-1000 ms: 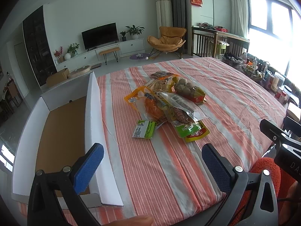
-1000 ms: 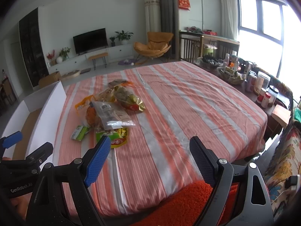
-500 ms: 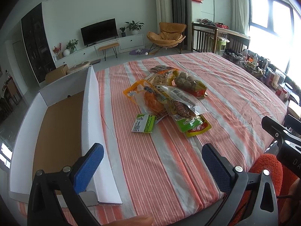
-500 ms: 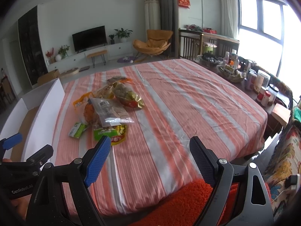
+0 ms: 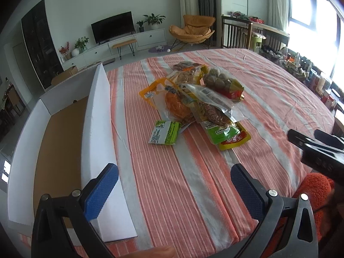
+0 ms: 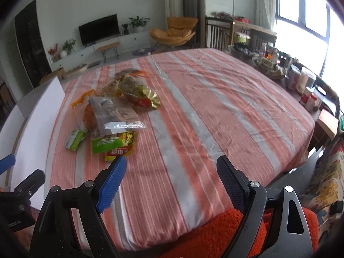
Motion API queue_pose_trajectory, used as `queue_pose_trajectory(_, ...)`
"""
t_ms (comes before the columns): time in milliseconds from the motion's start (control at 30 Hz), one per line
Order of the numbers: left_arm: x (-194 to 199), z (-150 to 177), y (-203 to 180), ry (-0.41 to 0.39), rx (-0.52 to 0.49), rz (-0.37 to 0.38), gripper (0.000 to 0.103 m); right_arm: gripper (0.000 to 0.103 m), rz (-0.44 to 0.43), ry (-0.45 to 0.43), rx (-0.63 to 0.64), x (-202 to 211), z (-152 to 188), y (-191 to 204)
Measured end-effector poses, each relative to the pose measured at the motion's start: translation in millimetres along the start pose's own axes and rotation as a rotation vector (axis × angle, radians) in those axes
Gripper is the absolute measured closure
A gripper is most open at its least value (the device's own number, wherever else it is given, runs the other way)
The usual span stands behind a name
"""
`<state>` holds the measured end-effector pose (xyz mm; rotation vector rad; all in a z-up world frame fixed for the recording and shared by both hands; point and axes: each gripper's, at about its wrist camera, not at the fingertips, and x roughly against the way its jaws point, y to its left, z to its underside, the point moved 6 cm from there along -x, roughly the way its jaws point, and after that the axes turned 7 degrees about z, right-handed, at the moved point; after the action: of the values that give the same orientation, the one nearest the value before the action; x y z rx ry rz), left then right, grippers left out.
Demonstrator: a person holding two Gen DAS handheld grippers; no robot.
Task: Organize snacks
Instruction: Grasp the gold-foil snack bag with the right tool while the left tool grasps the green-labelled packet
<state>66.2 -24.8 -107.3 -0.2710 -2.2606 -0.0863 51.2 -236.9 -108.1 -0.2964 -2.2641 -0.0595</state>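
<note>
A pile of snack packets [image 5: 193,99] lies on the striped tablecloth [image 5: 268,99], also seen in the right wrist view [image 6: 116,111]. A small green packet [image 5: 164,132] lies at the pile's near left, and a green and yellow pouch [image 5: 228,134] at its near right. A white open box with a brown floor [image 5: 62,142] stands left of the pile. My left gripper [image 5: 174,185] is open and empty, near the table's front edge, short of the pile. My right gripper [image 6: 171,182] is open and empty, to the right of the left one.
The box's tall white wall [image 5: 97,116] stands between the box floor and the snacks. Jars and bottles [image 6: 305,86] crowd a side shelf at the right. An orange fuzzy cushion [image 6: 215,234] lies under the grippers at the table's near edge.
Both grippers have moved forward and slightly higher over the table, so the snack pile sits closer in both views. Both stay open.
</note>
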Motion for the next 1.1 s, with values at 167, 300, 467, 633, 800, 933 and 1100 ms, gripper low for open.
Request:
queue_pose_trajectory(167, -11, -6, 1, 0.02, 0.013, -0.007, 0.0, 0.015, 0.053, 0.128, 0.002, -88, -15, -7)
queue_pose_trajectory(300, -16, -7, 1, 0.035, -0.006, -0.035, 0.0, 0.015, 0.038, 0.132, -0.031, -143, -37, -9)
queue_pose_trajectory(467, -25, -5, 7, 0.061, 0.008, -0.054, 0.0, 0.014, 0.065, 0.092, -0.004, -177, -63, -4)
queue_pose_trajectory(633, -36, -7, 0, 0.111, 0.015, -0.044, 0.0, 0.008, 0.071, 0.1, -0.007, -197, -82, -4)
queue_pose_trajectory(800, -32, -15, -10, 0.059, -0.003, -0.025, 0.0, 0.008, 0.07, 0.099, -0.007, -198, -83, -3)
queue_pose_trajectory(933, -41, -9, -15, 0.089, 0.014, 0.004, 0.0, 0.008, 0.071, 0.099, -0.006, -198, -83, -3)
queue_pose_trajectory(1100, -48, -4, -29, 0.111, 0.006, 0.03, 0.0, 0.008, 0.07, 0.099, -0.006, -198, -83, -3)
